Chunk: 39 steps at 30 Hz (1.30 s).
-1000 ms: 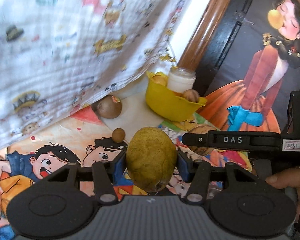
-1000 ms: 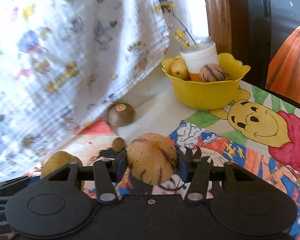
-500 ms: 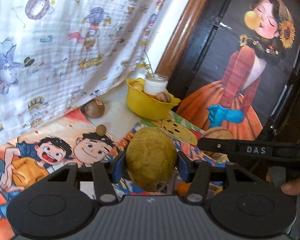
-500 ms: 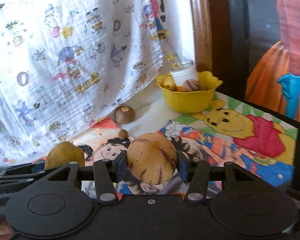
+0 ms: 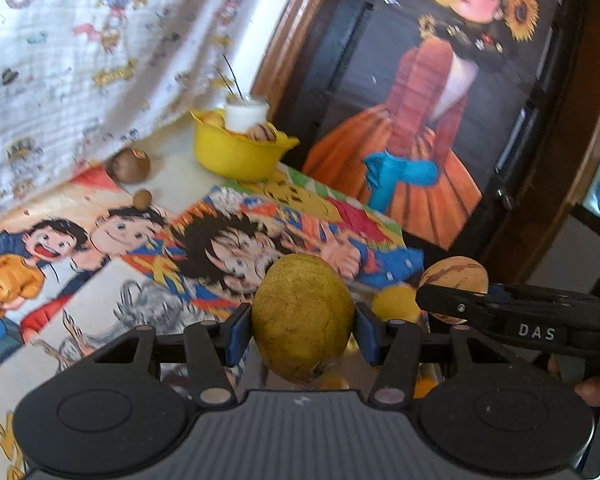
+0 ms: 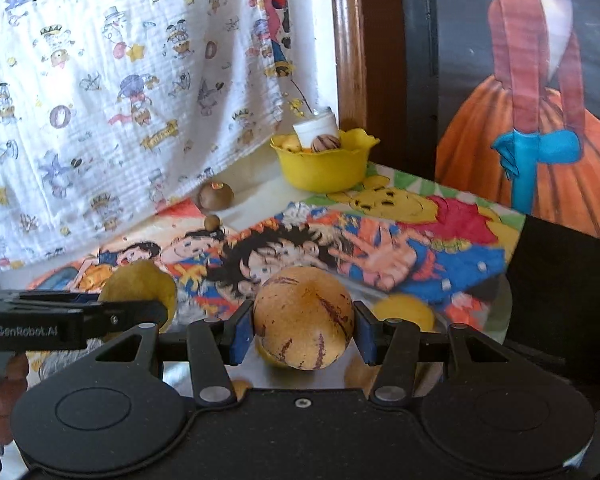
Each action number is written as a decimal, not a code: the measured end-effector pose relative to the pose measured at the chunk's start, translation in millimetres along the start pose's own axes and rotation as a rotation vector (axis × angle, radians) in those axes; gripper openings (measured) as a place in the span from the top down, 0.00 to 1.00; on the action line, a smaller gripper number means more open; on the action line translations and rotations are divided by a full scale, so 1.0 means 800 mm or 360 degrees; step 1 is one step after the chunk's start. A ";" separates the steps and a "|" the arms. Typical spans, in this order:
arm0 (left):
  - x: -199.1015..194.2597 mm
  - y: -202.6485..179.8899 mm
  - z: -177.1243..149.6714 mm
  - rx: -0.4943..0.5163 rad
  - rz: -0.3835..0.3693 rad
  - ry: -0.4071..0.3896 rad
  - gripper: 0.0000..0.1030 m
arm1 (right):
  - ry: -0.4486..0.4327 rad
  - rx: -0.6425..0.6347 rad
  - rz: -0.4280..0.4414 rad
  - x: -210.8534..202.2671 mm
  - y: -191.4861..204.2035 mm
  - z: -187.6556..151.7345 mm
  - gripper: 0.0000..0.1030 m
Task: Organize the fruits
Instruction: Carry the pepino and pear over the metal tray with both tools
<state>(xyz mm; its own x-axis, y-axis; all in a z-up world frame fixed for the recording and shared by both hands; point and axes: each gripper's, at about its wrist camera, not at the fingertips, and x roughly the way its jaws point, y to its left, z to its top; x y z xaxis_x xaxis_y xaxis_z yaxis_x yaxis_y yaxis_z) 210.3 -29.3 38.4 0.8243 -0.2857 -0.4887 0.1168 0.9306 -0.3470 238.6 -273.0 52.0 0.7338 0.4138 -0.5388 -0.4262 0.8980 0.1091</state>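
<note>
A cartoon-printed surface (image 6: 380, 240) carries a yellow bowl (image 6: 324, 168) of fruit at its far end, with a brown fruit (image 6: 217, 195) and a small nut (image 6: 212, 222) nearby. The left gripper (image 5: 303, 330) jaws pinch a green fruit (image 5: 303, 316); the right gripper (image 6: 303, 330) jaws pinch a striped fruit (image 6: 303, 316), both held above the near edge.

Two black grippers, left gripper (image 5: 303, 330) and right gripper (image 6: 303, 330), blue pads (white "DAS" and "GenRobot.AI" lettering).
</note>
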 end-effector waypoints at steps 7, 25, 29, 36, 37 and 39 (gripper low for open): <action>-0.002 -0.011 -0.025 0.0092 -0.0034 0.0078 0.44 | 0.0017 -0.0008 -0.0007 -0.019 0.011 -0.049 0.49; 0.004 -0.016 -0.066 0.0184 -0.0036 0.0228 0.44 | 0.0107 -0.0058 -0.0047 -0.025 0.027 -0.116 0.49; 0.007 -0.021 -0.071 0.0232 -0.0027 0.0239 0.44 | 0.0112 -0.0086 -0.0075 -0.022 0.028 -0.122 0.49; 0.011 -0.027 -0.079 0.0302 0.0006 0.0250 0.44 | 0.0102 -0.0094 -0.0086 -0.020 0.029 -0.125 0.49; 0.012 -0.027 -0.080 0.0307 0.0008 0.0256 0.44 | 0.0101 -0.0104 -0.0089 -0.020 0.030 -0.126 0.48; 0.013 -0.027 -0.081 0.0313 0.0012 0.0263 0.44 | 0.0097 -0.0128 -0.0096 -0.019 0.032 -0.126 0.48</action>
<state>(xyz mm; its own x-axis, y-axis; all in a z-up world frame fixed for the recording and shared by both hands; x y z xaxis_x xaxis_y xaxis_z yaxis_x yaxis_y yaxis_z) 180.1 -67.3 -10.9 0.7257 -0.2973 -0.6205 0.2300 0.9548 -0.1885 163.1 -271.4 -21.3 0.7270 0.3474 -0.5922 -0.4253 0.9050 0.0089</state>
